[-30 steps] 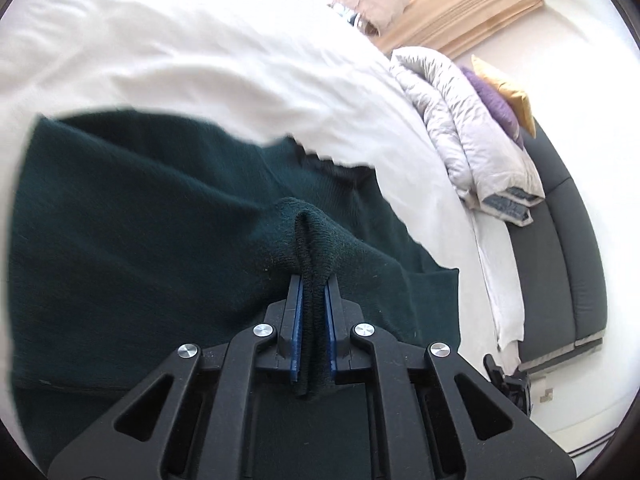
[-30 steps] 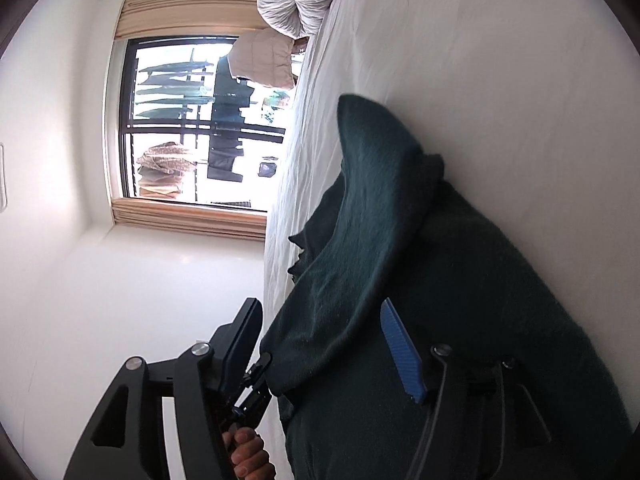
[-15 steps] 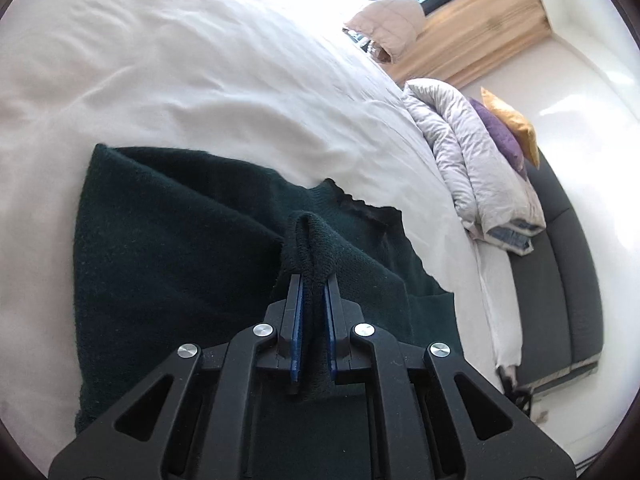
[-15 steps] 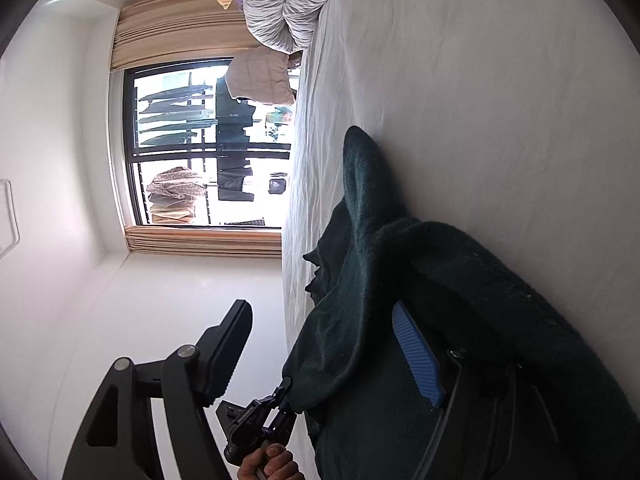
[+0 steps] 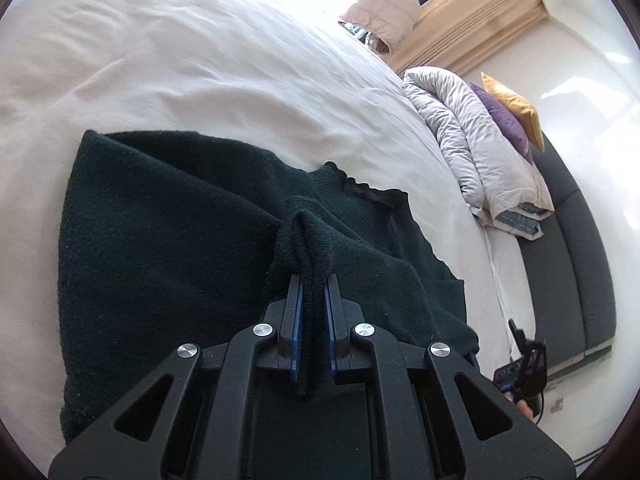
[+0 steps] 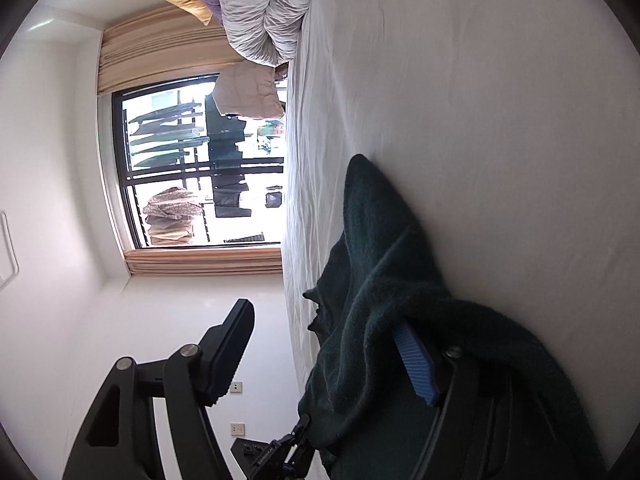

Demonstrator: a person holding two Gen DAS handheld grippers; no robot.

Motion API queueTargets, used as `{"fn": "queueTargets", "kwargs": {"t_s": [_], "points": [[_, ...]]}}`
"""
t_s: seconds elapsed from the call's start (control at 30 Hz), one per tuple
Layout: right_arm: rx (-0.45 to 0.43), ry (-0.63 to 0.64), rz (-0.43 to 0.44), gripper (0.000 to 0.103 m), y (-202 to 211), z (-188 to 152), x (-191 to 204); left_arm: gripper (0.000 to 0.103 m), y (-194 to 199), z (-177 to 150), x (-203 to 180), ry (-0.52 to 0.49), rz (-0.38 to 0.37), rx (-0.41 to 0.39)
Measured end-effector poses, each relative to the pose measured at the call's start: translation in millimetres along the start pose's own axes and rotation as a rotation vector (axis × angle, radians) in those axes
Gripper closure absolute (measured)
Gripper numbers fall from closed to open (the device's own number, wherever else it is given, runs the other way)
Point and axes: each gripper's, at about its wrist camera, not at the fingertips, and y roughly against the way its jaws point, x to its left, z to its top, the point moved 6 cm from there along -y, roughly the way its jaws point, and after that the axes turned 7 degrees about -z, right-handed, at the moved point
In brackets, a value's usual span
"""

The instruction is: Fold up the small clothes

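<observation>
Dark-green sweater (image 5: 160, 248) now lies flatter on the bed (image 5: 200, 60); left claw (image 5: 313, 280) stays clamped on its fold, right claw (image 6: 320, 340) apart, lately narrowing, one finger (image 6: 414, 364) half buried in knit.

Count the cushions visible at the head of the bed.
2: a yellow cushion against the wall and a purple cushion in front of it, both behind the folded quilt. Others may be hidden.

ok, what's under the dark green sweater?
White bed sheet shows all around the dark green sweater, so the sweater lies on it. Anything else beneath is covered. Left gripper pinches a raised fold.
</observation>
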Motion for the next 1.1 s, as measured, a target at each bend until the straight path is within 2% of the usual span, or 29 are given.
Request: {"fn": "queueTargets", "kwargs": {"t_s": [0.13,0.27,0.33,0.43,0.5,0.53,0.63,0.7,0.77,0.87,0.93,1.03,1.1], "points": [[0.019,0.06,-0.051,0.03,-1.0,-23.1,3.1,0.095,-2.5,-3.0,3.3,0.014,-0.013,-0.01],[-0.032,0.005,-0.046,0.031,-4.6,-2.0,1.9,0.095,-0.7,-7.3,4.6,0.001,0.008,-0.005],[-0.083,-0.014,-0.065,0.038,-0.6,12.4,-3.1,0.094,-2.4,-8.9,10.4,0.021,0.008,-0.001],[-0.101,-0.074,-0.028,0.052,6.1,20.6,-18.1,0.094,-9.0,-14.0,15.7,0.021,0.01,0.008],[-0.097,-0.037,-0.044,0.067,7.6,17.1,-22.8,0.094,-12.6,-16.4,18.5,0.015,0.008,0.002],[-0.089,-0.008,-0.059,0.068,7.6,14.0,-22.8,0.094,-13.4,-17.0,19.2,0.017,0.005,0.0],[-0.078,0.023,-0.11,0.066,18.7,2.4,-19.7,0.091,-10.8,-17.9,17.5,0.015,0.005,0.005],[-0.098,0.049,-0.159,0.055,33.0,-4.5,-13.2,0.091,-1.5,-17.2,11.8,-0.017,0.019,-0.003],[-0.137,0.086,-0.185,0.048,49.3,-9.0,-0.9,0.091,14.2,-13.3,6.4,-0.068,0.082,-0.038],[-0.159,0.169,-0.18,0.048,55.7,-11.3,26.4,0.091,36.6,-6.6,-2.2,-0.116,0.178,-0.126],[-0.108,0.229,-0.179,0.048,37.7,-14.5,44.8,0.091,37.6,-4.0,-24.7,-0.197,0.177,-0.143],[-0.021,0.342,-0.219,0.048,-3.1,-25.9,64.9,0.091,12.2,-12.7,-59.7,-0.354,0.19,-0.086],[0.045,0.387,-0.237,0.048,-30.4,-30.6,67.7,0.091,-13.0,-19.8,-61.4,-0.392,0.216,-0.042]]}}
